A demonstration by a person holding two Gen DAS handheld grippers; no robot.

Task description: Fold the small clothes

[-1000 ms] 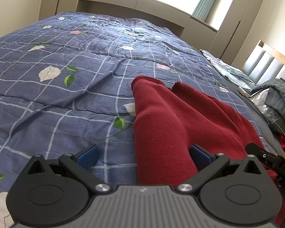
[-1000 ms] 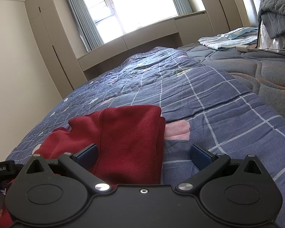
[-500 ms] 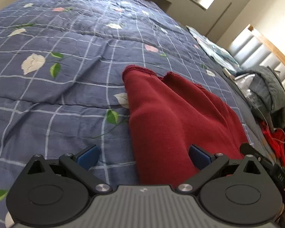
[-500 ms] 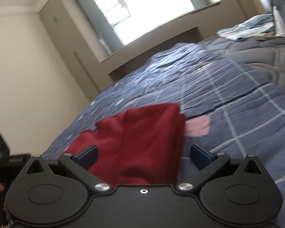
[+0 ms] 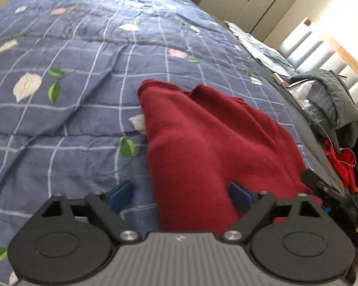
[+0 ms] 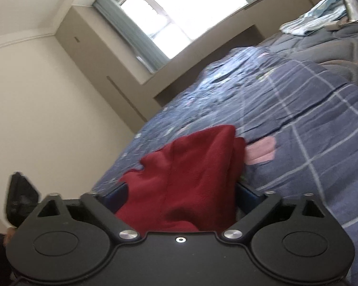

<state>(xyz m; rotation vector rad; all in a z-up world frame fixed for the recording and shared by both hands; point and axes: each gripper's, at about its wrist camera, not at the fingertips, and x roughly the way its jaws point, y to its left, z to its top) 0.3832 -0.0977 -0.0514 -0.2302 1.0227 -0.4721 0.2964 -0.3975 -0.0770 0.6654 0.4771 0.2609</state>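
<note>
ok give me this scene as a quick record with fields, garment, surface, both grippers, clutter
garment: red knit garment, lying on the bed, near end bunched between both sets of fingers
surface: blue checked floral quilt
left gripper: closing, cloth between the fingers
right gripper: closing, cloth between the fingers
clutter: grey jacket by the headboard, light blue cloth further along the bed

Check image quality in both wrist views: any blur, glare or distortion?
Left wrist: fisheye bends the quilt, red garment slightly soft. Right wrist: horizon tilted, motion blur, window blown out white, red garment smeared.
</note>
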